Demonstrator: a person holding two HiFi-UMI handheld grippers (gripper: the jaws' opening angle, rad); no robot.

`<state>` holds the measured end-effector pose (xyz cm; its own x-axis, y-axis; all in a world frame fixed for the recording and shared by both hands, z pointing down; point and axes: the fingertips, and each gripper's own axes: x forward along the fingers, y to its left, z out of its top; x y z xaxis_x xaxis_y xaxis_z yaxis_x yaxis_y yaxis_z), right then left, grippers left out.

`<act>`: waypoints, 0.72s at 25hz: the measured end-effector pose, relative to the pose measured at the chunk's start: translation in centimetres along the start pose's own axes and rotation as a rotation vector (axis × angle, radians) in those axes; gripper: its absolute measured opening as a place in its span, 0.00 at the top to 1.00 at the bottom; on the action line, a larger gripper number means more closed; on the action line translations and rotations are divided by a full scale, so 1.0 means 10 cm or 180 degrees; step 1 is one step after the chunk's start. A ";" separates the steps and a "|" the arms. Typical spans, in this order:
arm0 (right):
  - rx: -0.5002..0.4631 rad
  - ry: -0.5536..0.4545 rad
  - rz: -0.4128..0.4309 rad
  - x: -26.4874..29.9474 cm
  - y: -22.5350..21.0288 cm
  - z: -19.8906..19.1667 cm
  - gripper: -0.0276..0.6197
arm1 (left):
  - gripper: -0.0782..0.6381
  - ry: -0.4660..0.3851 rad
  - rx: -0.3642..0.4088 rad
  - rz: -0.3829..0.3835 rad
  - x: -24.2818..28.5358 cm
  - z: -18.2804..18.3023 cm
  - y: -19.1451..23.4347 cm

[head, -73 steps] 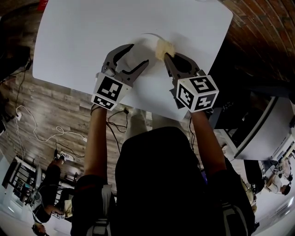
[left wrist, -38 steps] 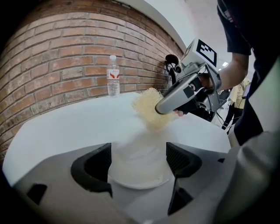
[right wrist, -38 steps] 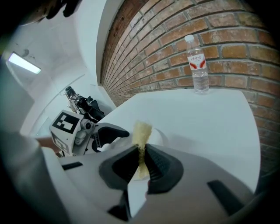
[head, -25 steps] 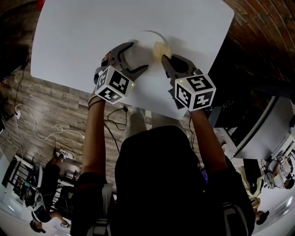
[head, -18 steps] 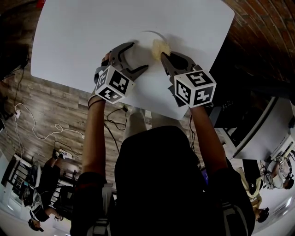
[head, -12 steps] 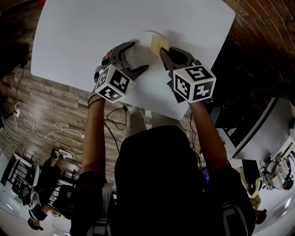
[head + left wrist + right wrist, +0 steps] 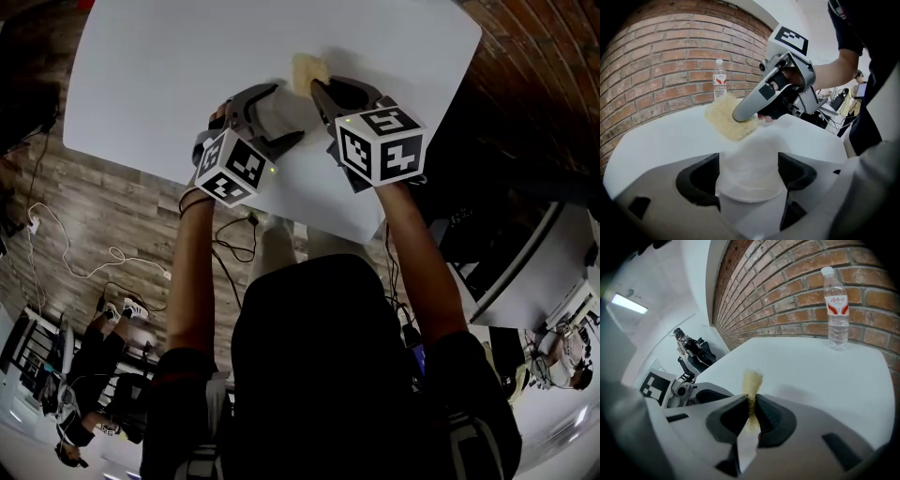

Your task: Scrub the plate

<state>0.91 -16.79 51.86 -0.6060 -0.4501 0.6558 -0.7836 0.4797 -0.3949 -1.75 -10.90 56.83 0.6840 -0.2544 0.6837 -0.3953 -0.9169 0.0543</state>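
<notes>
- We found that the right gripper (image 7: 317, 86) had swung left and farther across the table (image 7: 159, 75) over the last half second, carrying the sponge (image 7: 305, 67) from the plate's far-right edge to a point beyond its far side.
- The left gripper (image 7: 749, 174) had not shifted in that time.
- In our judgement a scrubbing stroke was under way, with the pad sweeping the far part of the plate (image 7: 750, 157). We could not establish how much of the surface had been covered.
- The right jaws stood almost together, pinching the thin yellow sponge edge-on, with most of it projecting past the tips.
- The left jaws stood wide apart, with the white plate lodged between the pads and apparently clamped at its near portion against the table.
- From the left gripper view the sponge lay at the plate's far rim. White on white, we could not fix whether it rested on the rim or just beyond.
- A water bottle (image 7: 836, 310) stood well apart, by the brick wall (image 7: 787, 282).
</notes>
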 end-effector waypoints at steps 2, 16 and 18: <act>-0.0025 0.0038 0.0010 0.06 0.02 0.01 0.90 | 0.37 -0.0006 0.0002 -0.0006 0.00 -0.01 0.01; -0.0133 0.0413 0.0084 0.32 0.11 -0.17 0.90 | 0.37 -0.0035 0.0035 -0.0030 0.00 0.00 -0.01; -0.0167 0.0439 0.0081 0.34 0.12 -0.18 0.90 | 0.37 -0.0036 0.0035 -0.0034 0.00 0.00 -0.02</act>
<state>-1.89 -16.39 54.77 -0.5983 -0.3312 0.7296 -0.7577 0.5300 -0.3808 -1.66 -10.77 56.86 0.6951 -0.2479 0.6748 -0.3813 -0.9229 0.0537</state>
